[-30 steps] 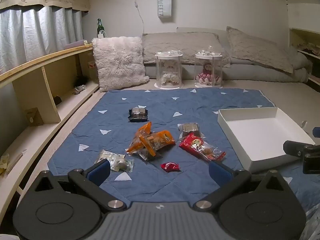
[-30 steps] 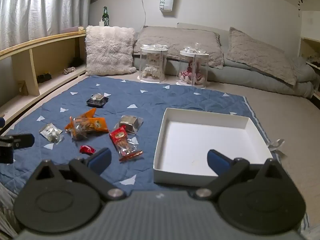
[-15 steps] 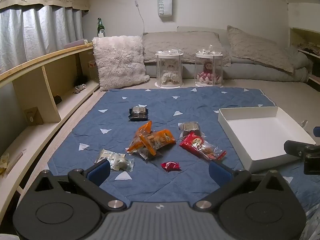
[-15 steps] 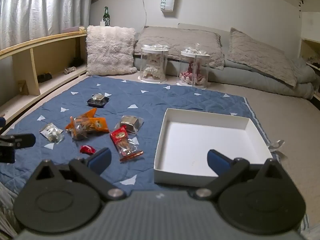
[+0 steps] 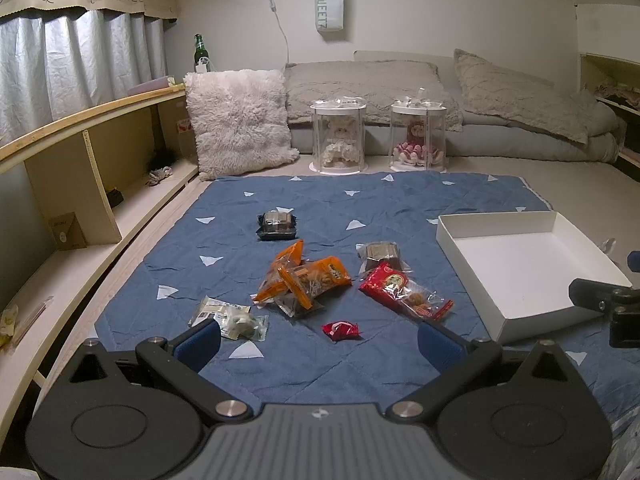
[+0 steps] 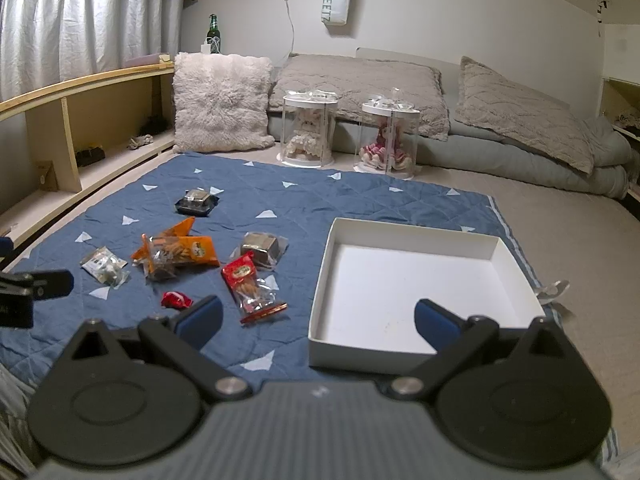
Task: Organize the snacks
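Observation:
Several snacks lie on a blue mat (image 5: pixel 360 208): orange packets (image 5: pixel 304 276), a red packet (image 5: pixel 404 290), a small red candy (image 5: pixel 339 330), a pale green packet (image 5: pixel 228 316), a clear-wrapped brown cake (image 5: pixel 380 254) and a dark tray cake (image 5: pixel 277 226). An empty white box (image 6: pixel 416 288) sits to their right. My left gripper (image 5: pixel 320 340) hovers open in front of the red candy. My right gripper (image 6: pixel 318 320) hangs open over the box's near left corner. Both hold nothing. In the right wrist view the snacks are the orange packets (image 6: pixel 180 254), red packet (image 6: pixel 248 284) and candy (image 6: pixel 176 300).
Two clear display cases with dolls (image 5: pixel 338 138) (image 5: pixel 418 136) stand beyond the mat. A fluffy white cushion (image 5: pixel 238 120) and grey pillows (image 5: pixel 368 84) lie behind. Wooden shelving (image 5: pixel 72 184) runs along the left. The other gripper (image 5: pixel 604 304) shows at the right edge.

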